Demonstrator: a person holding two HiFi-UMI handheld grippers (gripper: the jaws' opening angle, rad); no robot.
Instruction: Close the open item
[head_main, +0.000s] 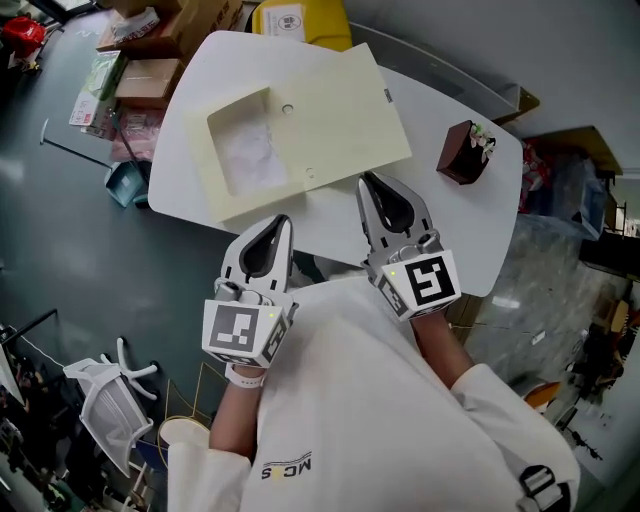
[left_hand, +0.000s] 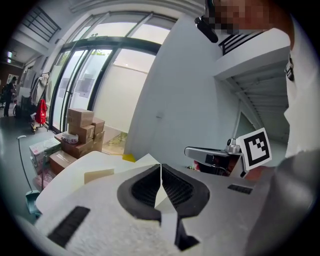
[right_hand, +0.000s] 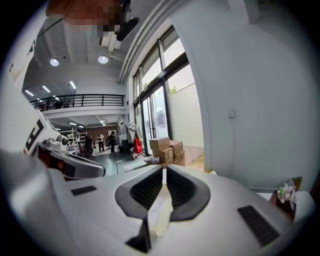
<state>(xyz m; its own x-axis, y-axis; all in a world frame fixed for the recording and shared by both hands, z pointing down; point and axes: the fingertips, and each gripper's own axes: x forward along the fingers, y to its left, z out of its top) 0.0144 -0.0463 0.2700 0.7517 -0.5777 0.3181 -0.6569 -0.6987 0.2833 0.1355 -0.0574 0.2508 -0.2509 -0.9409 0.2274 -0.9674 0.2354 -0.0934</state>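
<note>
Jaws shut, cream box (head_main: 340, 110) crosswise, opening left

**Cream, white and maroon**

The box (head_main: 340, 110) is cream, the table (head_main: 470, 230) white, the small holder (head_main: 462, 152) dark maroon. The left gripper (head_main: 284, 222) and right gripper (head_main: 366, 182) are pale grey with black pads and black-and-white square markers.

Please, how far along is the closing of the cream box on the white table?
Done: nothing visible. The cream box lies open on the table, and its recess with white contents is uncovered. In hand: nothing. The left gripper and the right gripper are both shut and empty, on the near side of the box. Left: the whole closing.
</note>
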